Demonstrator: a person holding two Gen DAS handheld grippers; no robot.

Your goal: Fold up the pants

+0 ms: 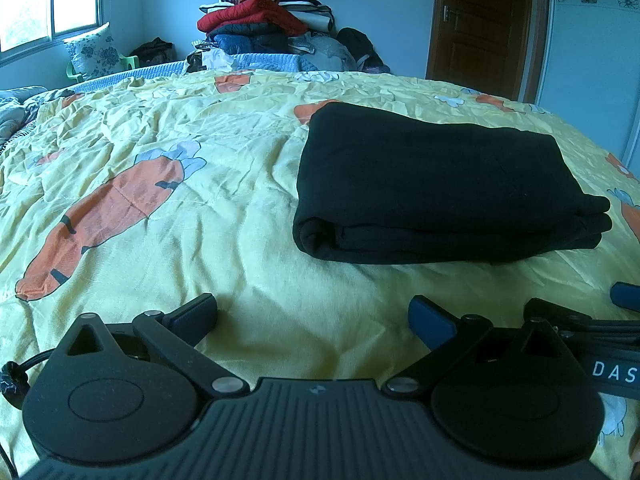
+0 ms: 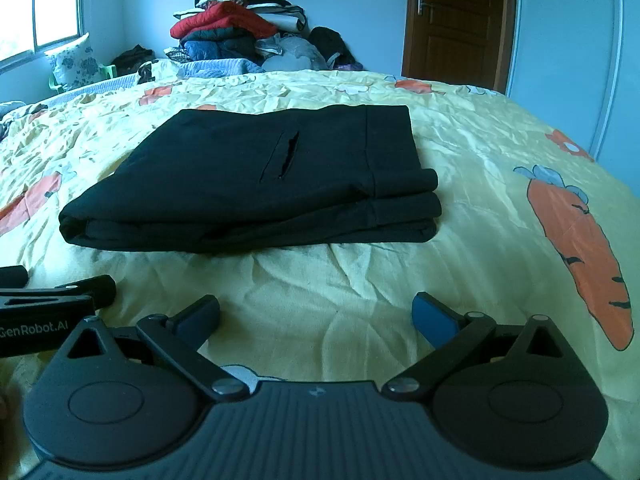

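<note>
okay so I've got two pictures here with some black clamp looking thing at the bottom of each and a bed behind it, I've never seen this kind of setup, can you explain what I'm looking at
Those black parts are two hand-held grippers; a person carries one in each hand, no robot arm. Each has a wide-angle camera looking forward along its two fingers, which bends the room's edges. One picture is from the left gripper, the other from the right gripper. Both are open and hold nothing. In each view the other gripper peeks in at the side.

Ahead lies a bed with a yellow carrot-print cover. On it rest black pants, already folded into a neat rectangle, with a pocket slit on top. Behind the bed are a pile of clothes, a window and a brown door.
</note>
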